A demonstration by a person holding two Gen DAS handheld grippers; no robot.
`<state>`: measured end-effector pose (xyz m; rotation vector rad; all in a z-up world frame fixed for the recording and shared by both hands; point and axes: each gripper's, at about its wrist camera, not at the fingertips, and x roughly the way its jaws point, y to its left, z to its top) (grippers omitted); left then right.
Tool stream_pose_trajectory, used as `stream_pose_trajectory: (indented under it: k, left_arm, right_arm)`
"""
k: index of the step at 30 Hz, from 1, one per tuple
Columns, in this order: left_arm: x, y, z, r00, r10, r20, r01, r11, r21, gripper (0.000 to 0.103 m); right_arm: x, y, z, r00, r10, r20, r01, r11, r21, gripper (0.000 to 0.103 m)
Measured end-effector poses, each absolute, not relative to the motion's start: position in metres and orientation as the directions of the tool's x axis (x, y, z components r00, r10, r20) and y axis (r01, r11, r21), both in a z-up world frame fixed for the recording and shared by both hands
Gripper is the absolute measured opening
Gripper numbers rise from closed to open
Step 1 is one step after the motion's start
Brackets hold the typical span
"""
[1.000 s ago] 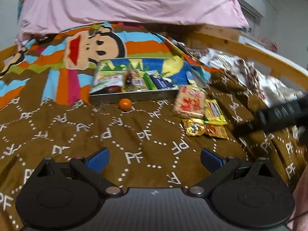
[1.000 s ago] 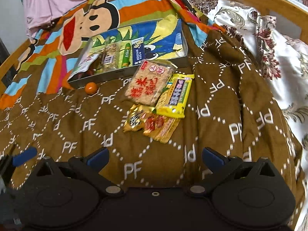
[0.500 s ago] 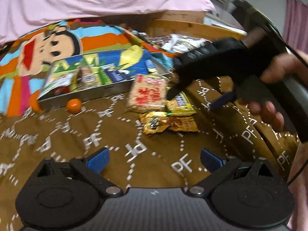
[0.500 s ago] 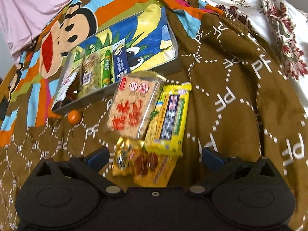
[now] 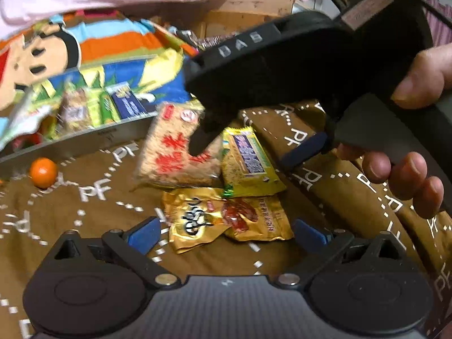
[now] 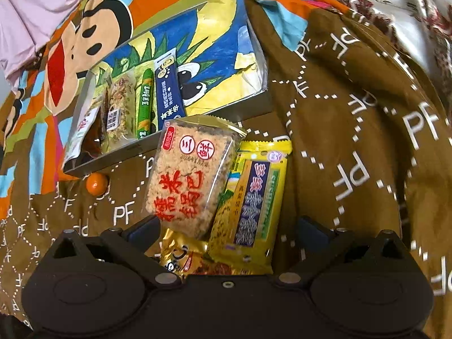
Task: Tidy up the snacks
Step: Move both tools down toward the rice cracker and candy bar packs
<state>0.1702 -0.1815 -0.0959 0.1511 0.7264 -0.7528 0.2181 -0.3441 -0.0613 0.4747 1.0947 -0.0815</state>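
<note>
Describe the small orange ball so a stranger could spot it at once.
Start at the metal tray lying on the brown blanket printed with PF. Just in front of the tray's near left corner sits the orange ball, on the blanket and outside the tray. It is the only round, unwrapped thing; everything near it is a flat packet.
</note>
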Motion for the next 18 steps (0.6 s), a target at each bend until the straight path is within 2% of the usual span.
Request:
stream_pose_trajectory:
  k: [5, 11, 14, 17, 18]
  left_arm:
    - [0.172, -0.191, -0.102, 0.518, -0.542, -0.662, 0.676, 0.733, -0.071, 0.103]
    - [0.178, -0.193, -0.105, 0.511, -0.547, -0.663, 0.68, 0.729, -0.077, 0.103]
    - [0.177, -0.19, -0.107, 0.511, -0.553, -0.658, 0.688, 0.722, -0.072, 0.103]
    - [0.175, -0.188, -0.107, 0.513, -0.553, -0.656, 0.694, 0.717, -0.062, 0.103]
    - [0.175, -0.187, -0.107, 0.512, -0.554, -0.657, 0.696, 0.716, -0.062, 0.103]
  right_arm:
    - [0.225, -0.346, -0.067, 0.445, 0.159, -0.881, 0.278, 0.911, 0.304, 0.102]
    - [0.222, -0.336, -0.066, 0.433, 0.094, -0.897, 0.241, 0.946, 0.216, 0.101]
    - [0.22, -0.335, -0.068, 0.425, 0.056, -0.904, 0.237, 0.956, 0.17, 0.094]
    - [0.217, -0.34, -0.069, 0.435, 0.064, -0.898, 0.244, 0.952, 0.186, 0.088]
    - [0.216, -0.341, -0.068, 0.438, 0.06, -0.897, 0.244, 0.952, 0.183, 0.083]
